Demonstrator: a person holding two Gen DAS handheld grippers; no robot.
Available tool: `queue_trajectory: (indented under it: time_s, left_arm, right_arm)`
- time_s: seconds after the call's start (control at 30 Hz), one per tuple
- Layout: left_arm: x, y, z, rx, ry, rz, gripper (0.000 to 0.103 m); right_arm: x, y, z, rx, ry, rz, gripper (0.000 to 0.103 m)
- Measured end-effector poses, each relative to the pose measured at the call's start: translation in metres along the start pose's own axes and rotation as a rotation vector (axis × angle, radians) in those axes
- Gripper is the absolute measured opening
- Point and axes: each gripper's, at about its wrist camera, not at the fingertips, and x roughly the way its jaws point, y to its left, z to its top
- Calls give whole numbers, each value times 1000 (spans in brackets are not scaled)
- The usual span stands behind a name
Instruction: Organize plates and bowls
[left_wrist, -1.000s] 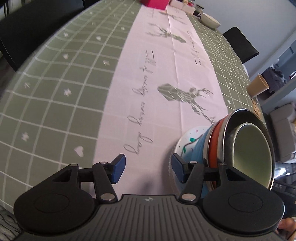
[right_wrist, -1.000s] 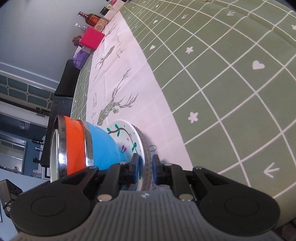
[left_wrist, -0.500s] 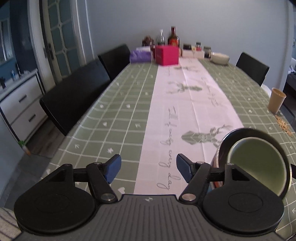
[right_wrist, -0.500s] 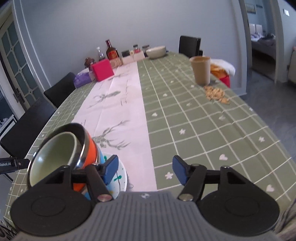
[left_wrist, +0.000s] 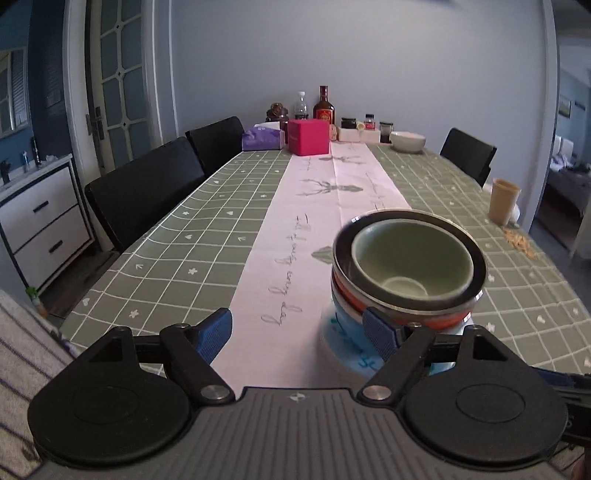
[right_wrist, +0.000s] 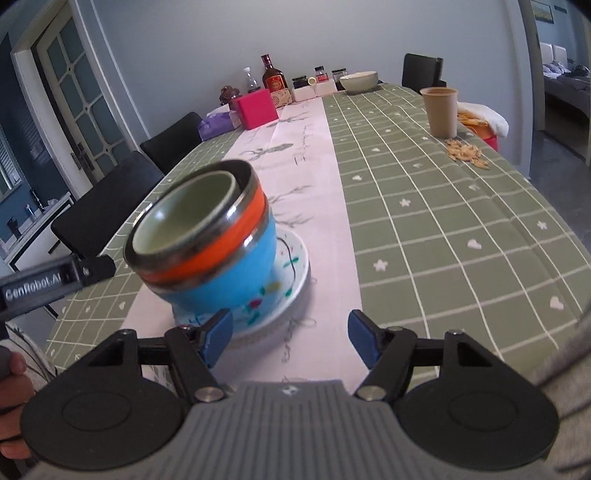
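Bowls (left_wrist: 406, 273) sit nested in a stack just ahead of my tongs: a pale green one inside a steel-rimmed orange one, that inside a blue one, and the whole pile rests on a flowered plate (right_wrist: 291, 273) on the pink runner of the table (right_wrist: 443, 206). The stack lies in front of my left tongs (left_wrist: 297, 334) and a little to their right, and in front of my right tongs (right_wrist: 290, 338) and a little to their left, so it stands between the two.

Both pairs of tongs are empty. The left jaws are opening and stand wide, with only runner between them; the blue bowl shows just past the right-hand pad without touching it. The right jaws are opening too and stand at a middling spread, with bare cloth between them and the plate's near rim just beyond the left-hand pad.

I judge the stacking step is done and I am letting go of the pile. The one other bowl I can see, a pale bowl (left_wrist: 407, 141), sits well apart at the far end of the table, beyond the pink box (left_wrist: 308, 136). If it belongs with the pile, the next move calls for a long reach past the stack without knocking it, then a grip on that bowl's rim.
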Motion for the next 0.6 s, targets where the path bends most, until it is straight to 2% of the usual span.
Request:
queue_trajectory:
  time_s: [0.1,0.2,0.33,0.43,0.6]
  left_arm:
    - [-3,-10,-6,0,-3,-6,94]
    - [-3,-18,-9,4,5,-34,94]
    - [-2,-28,-14,28,-1,-41,94]
    - [5,-33,-18,38,19,-36,95]
    - [7,-39,-21,41,4,-51,95]
  right_arm:
    - [-1,-2,1,-1,-13,9,68]
    - [-2,4,3,-68,-39,-8,68]
    - [8,8,-1,-122,18,-17,69]
    - [12,5,-3,-97,35,26,69]
    - [15,3,-4,-98,18,7,69]
